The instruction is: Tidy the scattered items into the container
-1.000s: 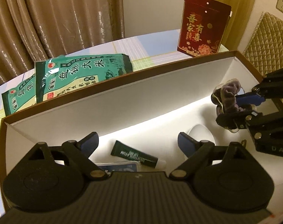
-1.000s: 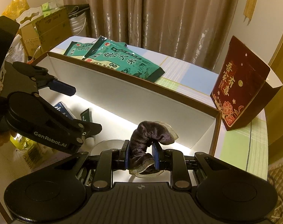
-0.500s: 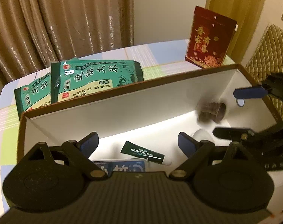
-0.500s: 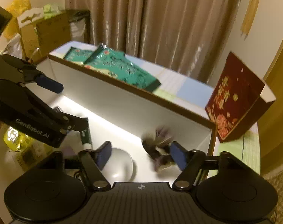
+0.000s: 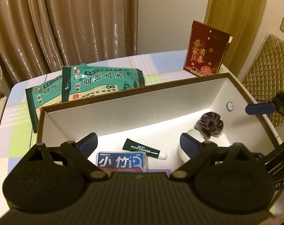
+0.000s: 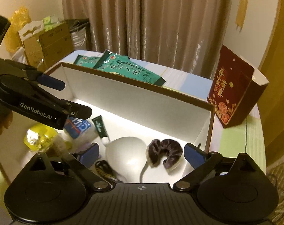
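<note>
Right tool (image 6: 142,154) jaws just opened wide, empty; scrunchie (image 6: 165,152) lies on box (image 5: 134,110) floor, right end, touching white mouse (image 6: 126,156). Left tool (image 5: 139,143) gaping, empty. Tube (image 5: 143,149) and blue pack (image 5: 121,161) partly hidden. Yellow item (image 6: 39,136) blurred.

Left gripper (image 6: 77,98): matte black linkage arms, blue finger pads (image 6: 50,81), silver pivot screws, white "GenRobot.AI" lettering; right gripper (image 6: 142,154) identical.
</note>
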